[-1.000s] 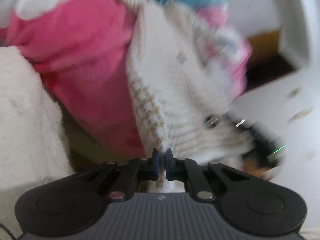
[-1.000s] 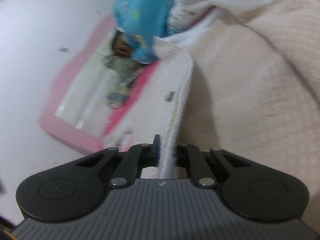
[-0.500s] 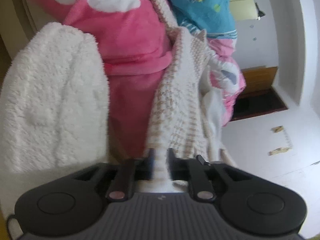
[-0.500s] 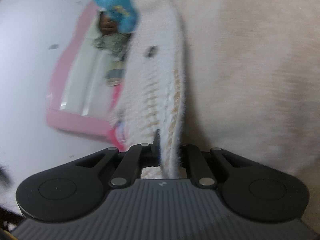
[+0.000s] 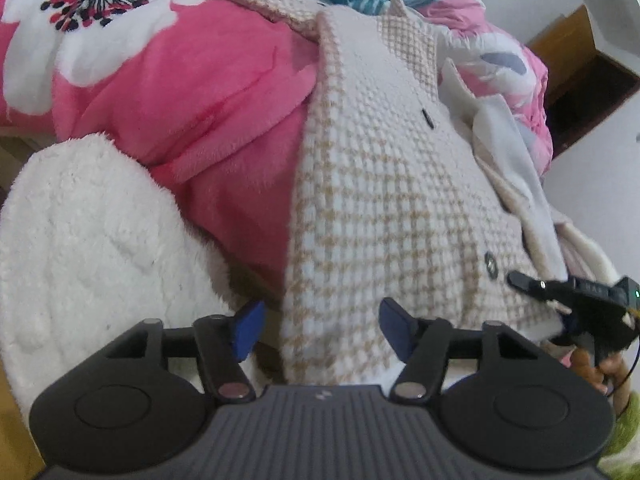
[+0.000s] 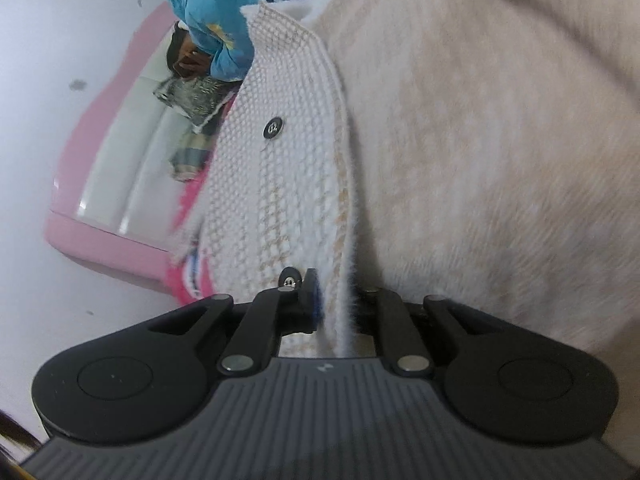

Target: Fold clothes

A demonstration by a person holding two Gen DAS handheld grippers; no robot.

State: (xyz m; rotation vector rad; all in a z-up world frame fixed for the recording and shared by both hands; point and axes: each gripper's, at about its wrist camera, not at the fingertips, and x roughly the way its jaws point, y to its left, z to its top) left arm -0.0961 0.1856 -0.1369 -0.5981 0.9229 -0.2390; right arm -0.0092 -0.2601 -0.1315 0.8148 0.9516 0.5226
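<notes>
The checked jacket [image 5: 384, 184], a nubbly cream-and-tan weave with dark buttons, lies spread just ahead of the left hand-held gripper [image 5: 322, 330], which tilts downward; its jaws are opening, the hem between them but unpinched. The right hand-held gripper [image 6: 334, 300] is opening too, its pads still on the jacket's fuzzy edge. A pink fleece blanket [image 5: 192, 92] lies left, a white fluffy blanket [image 5: 92, 240] nearer.

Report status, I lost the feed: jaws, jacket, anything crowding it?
Left gripper jaws opening, checked jacket edge loose between them. Right gripper jaws easing open, jacket hem still between. Pink fleece and white fleece crowd alongside.
</notes>
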